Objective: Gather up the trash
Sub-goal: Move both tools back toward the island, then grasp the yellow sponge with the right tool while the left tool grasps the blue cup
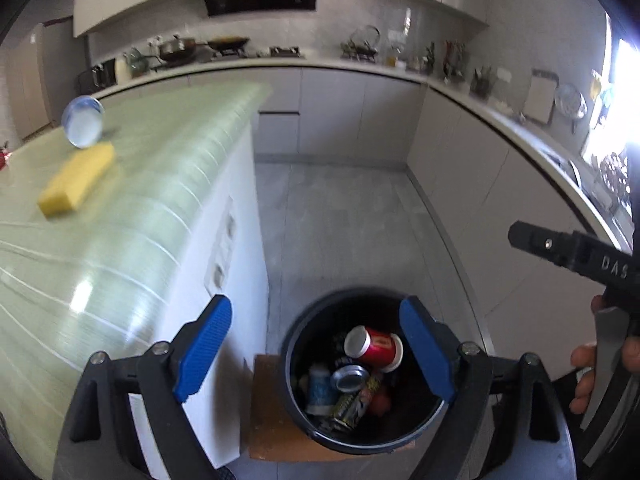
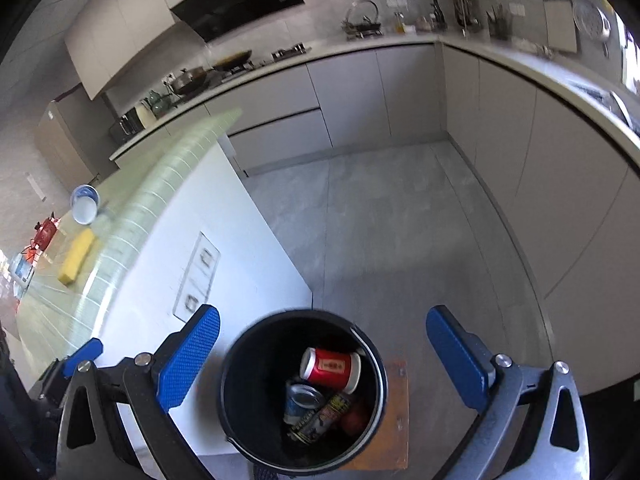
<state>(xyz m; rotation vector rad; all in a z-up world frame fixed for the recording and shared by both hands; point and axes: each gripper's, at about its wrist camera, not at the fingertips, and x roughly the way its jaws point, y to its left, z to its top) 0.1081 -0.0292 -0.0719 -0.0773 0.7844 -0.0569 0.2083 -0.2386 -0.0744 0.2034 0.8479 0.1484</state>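
Both our grippers, left (image 1: 316, 354) and right (image 2: 324, 360), hang fingers apart, empty, over the bin (image 2: 240, 344); the tipped cup (image 1: 83, 126) could roll off the desk (image 1: 120, 240).

One black bin (image 2: 240, 420), one red cup (image 2: 331, 368), two cans (image 2: 302, 400), one sponge (image 1: 76, 179), one bowl (image 1: 83, 121)

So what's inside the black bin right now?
The black bin holds a red paper cup lying on top, a silver-topped can, a dark yellow-printed can and something round and red. Anything beneath this pile is covered.
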